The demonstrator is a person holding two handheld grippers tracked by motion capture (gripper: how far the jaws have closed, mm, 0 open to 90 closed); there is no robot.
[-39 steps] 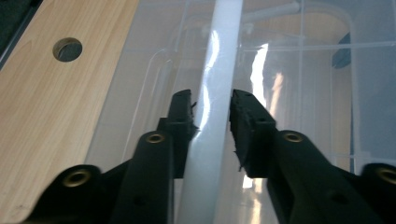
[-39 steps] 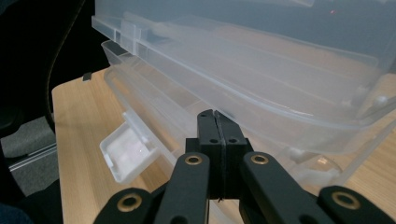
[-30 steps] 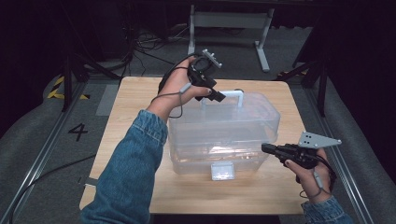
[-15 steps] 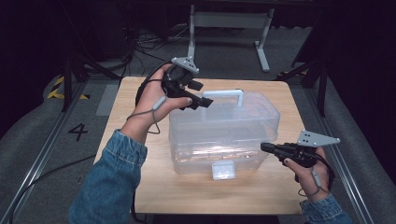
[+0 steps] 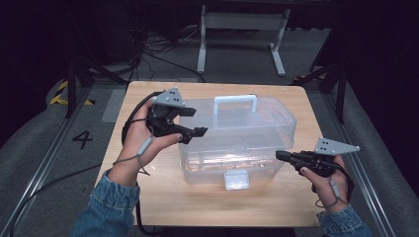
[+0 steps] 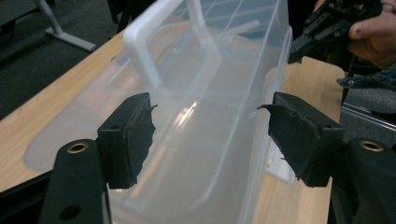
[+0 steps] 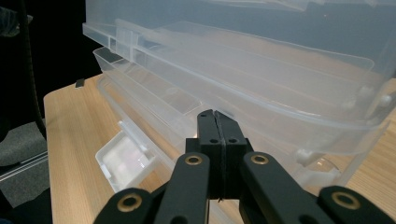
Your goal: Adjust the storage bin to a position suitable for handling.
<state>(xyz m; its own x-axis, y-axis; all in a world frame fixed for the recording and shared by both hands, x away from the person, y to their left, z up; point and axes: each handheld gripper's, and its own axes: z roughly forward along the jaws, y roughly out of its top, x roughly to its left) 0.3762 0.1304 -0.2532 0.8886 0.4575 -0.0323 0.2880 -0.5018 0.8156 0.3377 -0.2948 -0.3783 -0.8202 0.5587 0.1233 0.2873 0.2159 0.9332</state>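
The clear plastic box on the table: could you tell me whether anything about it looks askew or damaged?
Nothing stands out: the clear plastic box sits level on the table, handle upright, front latch down.

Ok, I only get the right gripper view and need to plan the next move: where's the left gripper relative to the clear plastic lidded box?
Observer: The left gripper is at the left end of the clear plastic lidded box, jaws wide open, gripping nothing.
Operator: Anything on the lid to grab?
Observer: Yes, a white plastic handle stands upright on the lid.
Operator: Room around the box?
Observer: It sits mid-way on a light wooden table, with bare wood on every side.
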